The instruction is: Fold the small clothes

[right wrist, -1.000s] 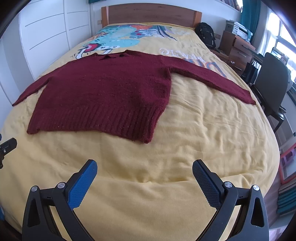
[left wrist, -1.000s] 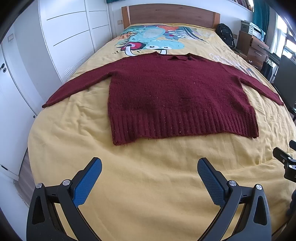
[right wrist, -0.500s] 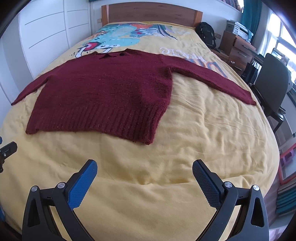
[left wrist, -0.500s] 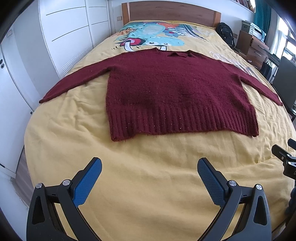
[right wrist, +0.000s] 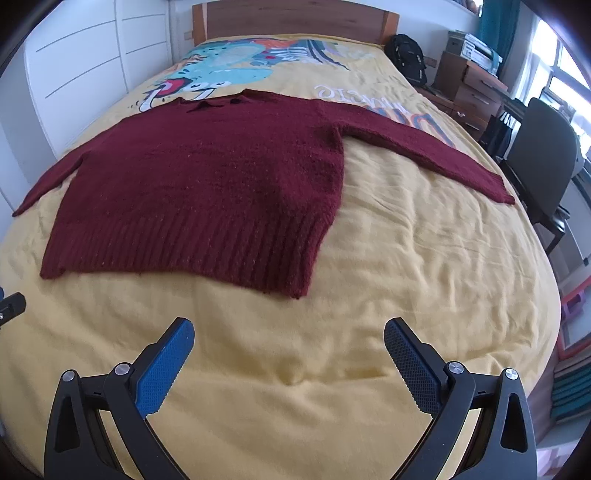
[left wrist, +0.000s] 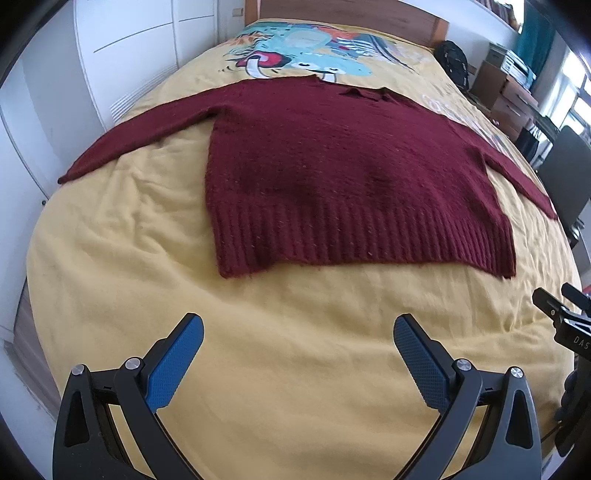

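A dark red knitted sweater [left wrist: 332,173] lies flat on the yellow bed cover [left wrist: 295,369], sleeves spread out to both sides, ribbed hem toward me. It also shows in the right wrist view [right wrist: 214,184]. My left gripper [left wrist: 298,334] is open and empty, above the cover short of the hem's left corner. My right gripper [right wrist: 289,338] is open and empty, above the cover [right wrist: 424,277] short of the hem's right corner. A part of the right gripper shows at the right edge of the left wrist view.
White wardrobe doors [left wrist: 122,48] stand along the bed's left side. A wooden headboard [right wrist: 295,18] is at the far end. A black chair [right wrist: 539,158], wooden drawers [right wrist: 476,92] and a black backpack [right wrist: 406,55] stand to the right.
Both grippers have moved forward toward the sweater's hem, which now looks larger and closer. Both stay open. The sweater has not moved.
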### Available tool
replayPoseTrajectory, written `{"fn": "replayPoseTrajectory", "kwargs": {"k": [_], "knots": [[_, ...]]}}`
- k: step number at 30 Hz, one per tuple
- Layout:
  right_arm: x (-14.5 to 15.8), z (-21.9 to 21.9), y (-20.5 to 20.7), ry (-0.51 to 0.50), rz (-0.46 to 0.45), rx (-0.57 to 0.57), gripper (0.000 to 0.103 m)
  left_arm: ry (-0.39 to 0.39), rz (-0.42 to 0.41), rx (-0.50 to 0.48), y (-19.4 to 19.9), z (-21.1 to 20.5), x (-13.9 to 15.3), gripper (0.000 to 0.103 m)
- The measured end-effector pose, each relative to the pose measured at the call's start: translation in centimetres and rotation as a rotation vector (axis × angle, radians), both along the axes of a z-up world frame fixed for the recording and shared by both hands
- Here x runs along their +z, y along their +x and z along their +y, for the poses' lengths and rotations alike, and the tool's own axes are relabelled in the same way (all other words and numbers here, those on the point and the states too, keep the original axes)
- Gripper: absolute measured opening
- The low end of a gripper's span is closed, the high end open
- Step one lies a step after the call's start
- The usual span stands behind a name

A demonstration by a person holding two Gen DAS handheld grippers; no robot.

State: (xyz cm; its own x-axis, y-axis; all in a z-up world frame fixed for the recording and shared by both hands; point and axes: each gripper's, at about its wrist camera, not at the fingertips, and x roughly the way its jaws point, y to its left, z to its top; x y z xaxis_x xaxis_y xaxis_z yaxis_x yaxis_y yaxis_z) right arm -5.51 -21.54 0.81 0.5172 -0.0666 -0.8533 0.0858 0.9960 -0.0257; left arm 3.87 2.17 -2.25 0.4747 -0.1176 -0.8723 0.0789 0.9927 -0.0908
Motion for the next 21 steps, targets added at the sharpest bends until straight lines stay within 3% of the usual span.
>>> {"fn": "replayPoseTrajectory", "kwargs": {"k": [8, 13, 21], "knots": [[-0.1, 1.2, 3.4, -0.012, 0.014, 0.009, 0.103, -0.081, 0.024, 0.11, 4.5, 6.0, 0.9, 0.101], [-0.4, 2.6, 5.7, -0.018, 0.026, 0.029, 0.103, -0.08, 0.008, 0.214, 7.9, 11.2, 1.9, 0.102], [-0.7, 4.6, 9.1, -0.015, 0.035, 0.059, 0.103, -0.018, -0.003, 0.371, 13.7, 19.4, 2.1, 0.102]]}}
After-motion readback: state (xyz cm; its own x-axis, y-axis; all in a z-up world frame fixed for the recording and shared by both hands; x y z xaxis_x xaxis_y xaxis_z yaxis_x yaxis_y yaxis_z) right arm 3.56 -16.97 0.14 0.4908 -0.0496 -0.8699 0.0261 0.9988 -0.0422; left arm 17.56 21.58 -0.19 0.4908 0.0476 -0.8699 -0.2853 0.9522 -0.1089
